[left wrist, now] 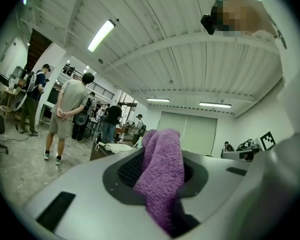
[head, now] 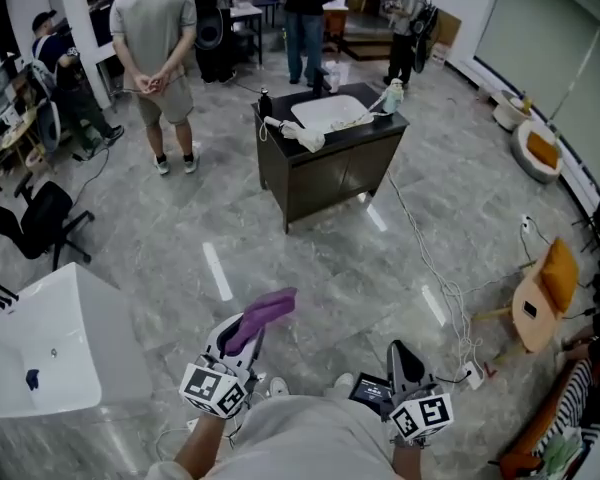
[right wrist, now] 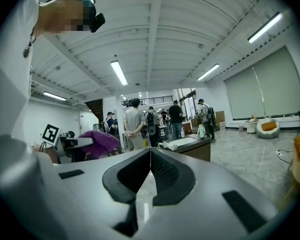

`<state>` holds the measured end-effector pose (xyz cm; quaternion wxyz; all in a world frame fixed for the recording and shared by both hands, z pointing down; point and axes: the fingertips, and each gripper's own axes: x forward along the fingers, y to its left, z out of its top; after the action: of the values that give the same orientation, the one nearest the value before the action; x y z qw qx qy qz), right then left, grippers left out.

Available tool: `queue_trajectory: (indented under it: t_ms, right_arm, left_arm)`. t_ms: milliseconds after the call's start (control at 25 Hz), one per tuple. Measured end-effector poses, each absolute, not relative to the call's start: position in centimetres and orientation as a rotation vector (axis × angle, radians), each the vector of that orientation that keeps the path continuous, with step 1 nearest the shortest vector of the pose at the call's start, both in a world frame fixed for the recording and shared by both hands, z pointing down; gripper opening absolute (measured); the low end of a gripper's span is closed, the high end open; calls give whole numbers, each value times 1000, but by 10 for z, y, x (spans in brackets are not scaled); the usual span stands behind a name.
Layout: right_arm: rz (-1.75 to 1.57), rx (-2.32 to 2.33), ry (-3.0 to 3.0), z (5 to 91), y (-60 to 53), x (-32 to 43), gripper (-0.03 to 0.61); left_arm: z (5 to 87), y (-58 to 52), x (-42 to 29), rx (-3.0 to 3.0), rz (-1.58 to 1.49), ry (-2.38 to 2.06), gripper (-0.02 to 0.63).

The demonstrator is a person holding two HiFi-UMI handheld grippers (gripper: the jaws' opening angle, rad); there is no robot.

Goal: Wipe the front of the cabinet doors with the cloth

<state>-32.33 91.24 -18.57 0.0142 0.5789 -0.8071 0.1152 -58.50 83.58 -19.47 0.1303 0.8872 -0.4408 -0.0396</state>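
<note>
The purple cloth (head: 263, 313) is held low in front of the person, well apart from the cabinet it is meant for. It is pinched by its lower part in the left gripper (head: 242, 336), whose jaws are closed on it. The free end is seen to stand up out of the jaws and lean forward, so that its long axis points roughly toward the cabinet.

The dark cabinet (head: 298, 183) stands ahead across an open stretch of marbled floor (head: 310, 268). Its two doors (head: 338, 176) are turned toward the person. A white basin (head: 325, 111) and a few small items are carried on its top surface.

In the head view the cabinet is placed between the lines of the two grippers. In the left gripper view it appears just left of the cloth, and in the right gripper view just right of the jaws. Neither gripper can be judged clearly nearer. Since the cloth is in the left one, the doors lie forward and slightly to its right.

The right gripper (head: 403, 360) is held beside the left one with its jaws shut together, and nothing is gripped between them.

No wiping is judged to have begun. A walk straight forward is called for, with the cloth then to be raised flat against the door fronts. A cable (head: 432, 268) is laid on the floor to the right of that path, and several people (head: 155, 48) stand beyond the cabinet.
</note>
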Motion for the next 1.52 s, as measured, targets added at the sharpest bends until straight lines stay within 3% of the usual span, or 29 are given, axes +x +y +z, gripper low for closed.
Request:
queue_trajectory:
  t_ms: [400, 1000, 1520]
  right_arm:
    - [451, 1794, -2608, -171, 835, -268, 26]
    - [379, 1584, -2698, -165, 728, -56, 26]
    - [477, 1846, -2535, -144, 649, 69, 26]
  left_arm:
    - [-184, 777, -510, 2574, -65, -1248, 94]
    - [-211, 686, -258, 2581, -73, -1319, 94]
    - [-184, 561, -148, 2590, -54, -1178, 94]
